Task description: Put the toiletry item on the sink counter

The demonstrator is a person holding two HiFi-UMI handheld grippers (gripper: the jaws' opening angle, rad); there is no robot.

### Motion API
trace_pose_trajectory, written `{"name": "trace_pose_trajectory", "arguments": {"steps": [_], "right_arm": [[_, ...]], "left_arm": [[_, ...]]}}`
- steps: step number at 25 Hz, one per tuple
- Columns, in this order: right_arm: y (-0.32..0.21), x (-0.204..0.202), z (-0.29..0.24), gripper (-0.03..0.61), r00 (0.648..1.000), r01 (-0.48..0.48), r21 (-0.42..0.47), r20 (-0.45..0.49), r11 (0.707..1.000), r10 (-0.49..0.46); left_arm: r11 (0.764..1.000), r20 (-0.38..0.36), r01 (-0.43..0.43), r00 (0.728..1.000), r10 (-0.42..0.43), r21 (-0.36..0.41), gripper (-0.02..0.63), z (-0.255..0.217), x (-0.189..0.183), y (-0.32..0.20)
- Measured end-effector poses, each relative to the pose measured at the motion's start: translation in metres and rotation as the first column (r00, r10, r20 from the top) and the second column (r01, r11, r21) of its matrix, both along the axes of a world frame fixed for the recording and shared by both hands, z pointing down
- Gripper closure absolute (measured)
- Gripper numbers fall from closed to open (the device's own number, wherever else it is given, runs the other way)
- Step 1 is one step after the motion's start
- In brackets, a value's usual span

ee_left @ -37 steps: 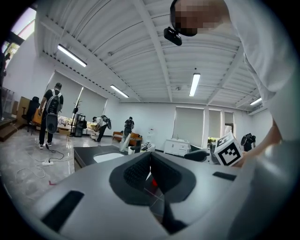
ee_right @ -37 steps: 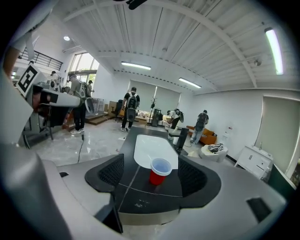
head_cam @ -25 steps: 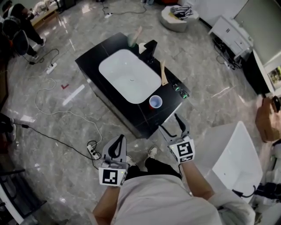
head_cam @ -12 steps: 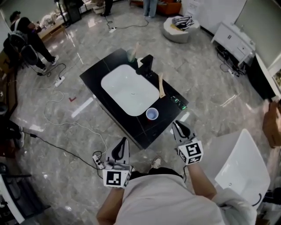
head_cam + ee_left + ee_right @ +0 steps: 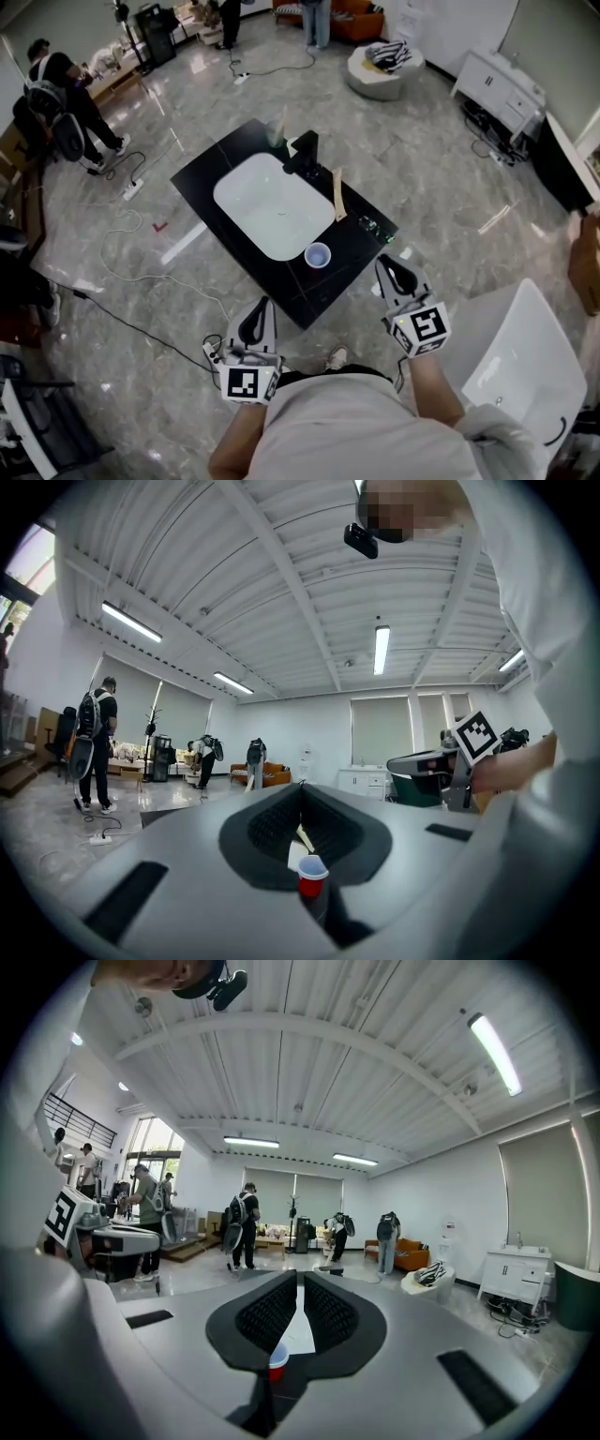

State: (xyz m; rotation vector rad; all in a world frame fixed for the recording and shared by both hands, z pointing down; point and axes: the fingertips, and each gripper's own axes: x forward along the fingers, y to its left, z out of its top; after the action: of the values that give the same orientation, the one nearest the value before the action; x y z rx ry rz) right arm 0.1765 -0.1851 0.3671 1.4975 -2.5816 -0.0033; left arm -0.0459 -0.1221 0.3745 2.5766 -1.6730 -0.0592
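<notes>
Two empty tools: right gripper (image 5: 382, 265) just snapped together, left gripper (image 5: 262, 304) likewise closed. Counter (image 5: 198, 173) at twelve o'clock; nothing grasped yet.

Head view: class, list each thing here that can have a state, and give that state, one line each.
left gripper: shut, empty.
right gripper: jaws closing, all but together, empty.
cup: upright on the counter, mouth up.
basin: nothing lying in it.
stick: lying flat on the counter beside the basin.
faucet: standing at the basin's far edge.
</notes>
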Motion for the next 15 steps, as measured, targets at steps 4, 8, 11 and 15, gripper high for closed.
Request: {"name": "trace_pose_trajectory", "arguments": {"steps": [4,8,11,15], "right_arm": [[0.003,0.008,-0.025,0.531,0.999,0.015,0.039,0.032,0.999,-0.016],[0.012,0.006,-0.046,0.532,0.997,0.053,0.068,0.058,0.996,-0.057],[0.022,-0.003,-0.062,0.532,0.992,0.103,0.097,0.067,0.990,-0.110],[0.028,-0.009,-0.079,0.532,0.988,0.127,0.129,0.071,0.984,-0.137]], "left_arm": [[0.999,0.001,0.030,1.000,-0.030,0.040,0.611,-0.015,-0.005,-0.005],[0.995,0.001,0.059,0.998,-0.060,0.081,0.611,-0.029,-0.012,-0.007],[0.990,-0.005,0.075,0.997,-0.075,0.120,0.611,-0.040,-0.014,-0.006],[0.988,-0.026,0.070,0.997,-0.067,0.136,0.612,-0.046,-0.013,-0.001]]}}
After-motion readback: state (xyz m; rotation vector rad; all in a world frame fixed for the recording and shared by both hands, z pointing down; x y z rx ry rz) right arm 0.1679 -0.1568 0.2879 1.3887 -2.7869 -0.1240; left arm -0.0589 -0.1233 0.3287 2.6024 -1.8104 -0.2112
